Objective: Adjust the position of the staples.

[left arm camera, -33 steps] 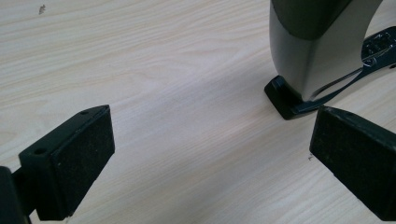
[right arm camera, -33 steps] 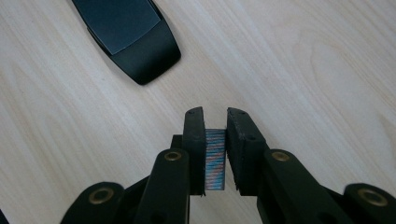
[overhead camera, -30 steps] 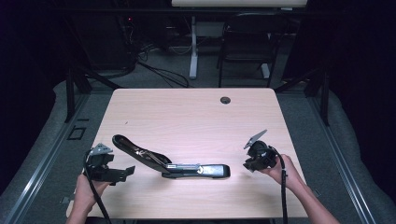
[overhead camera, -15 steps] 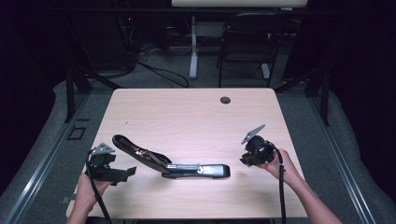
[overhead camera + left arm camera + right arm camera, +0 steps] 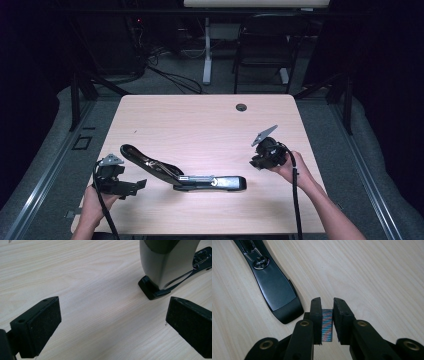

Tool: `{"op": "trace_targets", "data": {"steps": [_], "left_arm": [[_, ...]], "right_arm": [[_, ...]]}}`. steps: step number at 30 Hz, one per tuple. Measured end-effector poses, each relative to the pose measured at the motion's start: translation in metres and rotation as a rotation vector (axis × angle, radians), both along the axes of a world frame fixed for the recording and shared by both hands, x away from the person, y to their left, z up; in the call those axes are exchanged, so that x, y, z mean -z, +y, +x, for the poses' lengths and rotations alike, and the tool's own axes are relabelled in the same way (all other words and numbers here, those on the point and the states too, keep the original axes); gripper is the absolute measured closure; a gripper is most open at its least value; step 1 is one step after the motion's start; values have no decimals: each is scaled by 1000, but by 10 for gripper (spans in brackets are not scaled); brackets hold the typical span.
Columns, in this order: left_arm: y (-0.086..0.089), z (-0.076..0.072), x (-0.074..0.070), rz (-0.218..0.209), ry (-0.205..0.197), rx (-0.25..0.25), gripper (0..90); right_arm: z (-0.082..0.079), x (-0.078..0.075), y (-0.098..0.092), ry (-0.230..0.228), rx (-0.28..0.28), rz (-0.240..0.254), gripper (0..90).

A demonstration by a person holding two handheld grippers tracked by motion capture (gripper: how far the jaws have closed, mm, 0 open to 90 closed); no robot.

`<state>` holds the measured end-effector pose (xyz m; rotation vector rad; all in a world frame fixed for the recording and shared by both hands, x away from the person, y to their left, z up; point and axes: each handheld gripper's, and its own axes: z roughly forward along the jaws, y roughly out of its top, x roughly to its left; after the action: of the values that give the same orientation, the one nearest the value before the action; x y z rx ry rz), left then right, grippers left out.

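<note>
A black stapler (image 5: pixel 190 177) lies opened out flat on the wooden table (image 5: pixel 200 125), its top arm angled toward the left and its base pointing right. My right gripper (image 5: pixel 256 162) hovers just right of the base end, shut on a small strip of staples (image 5: pixel 327 325) that shimmers blue and orange between the pads. In the right gripper view the stapler's base (image 5: pixel 274 287) lies to the left of my right gripper (image 5: pixel 327 315). My left gripper (image 5: pixel 136 186) rests at the table's front left, open and holding nothing. The left gripper view has the stapler's arm end (image 5: pixel 162 270) beyond its wide jaws (image 5: pixel 112 322).
A round cable hole (image 5: pixel 241 107) sits near the table's far edge. A chair and desk legs (image 5: pixel 260 55) stand beyond the table, with cables on the floor. A cable trails from each gripper toward the front edge.
My right gripper has lifted a little and drifted left toward the stapler's base, still holding the staple strip. The left gripper and the stapler have stayed put.
</note>
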<state>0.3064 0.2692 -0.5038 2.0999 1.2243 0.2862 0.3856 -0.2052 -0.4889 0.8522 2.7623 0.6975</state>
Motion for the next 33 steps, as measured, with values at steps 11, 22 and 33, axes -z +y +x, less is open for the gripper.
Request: {"op": "trace_targets", "data": {"steps": [11,22,33], "left_arm": [[0,-1,1,3,6,-1,1],[-1,0,2,2,5,2,1],[-2,0,3,7,16,16,1]], "right_arm": [[1,-4,8,-16,-17,9,785],[1,-6,11,-21,-37,7,785],[3,-12,22,-41,-62,14,785]]}}
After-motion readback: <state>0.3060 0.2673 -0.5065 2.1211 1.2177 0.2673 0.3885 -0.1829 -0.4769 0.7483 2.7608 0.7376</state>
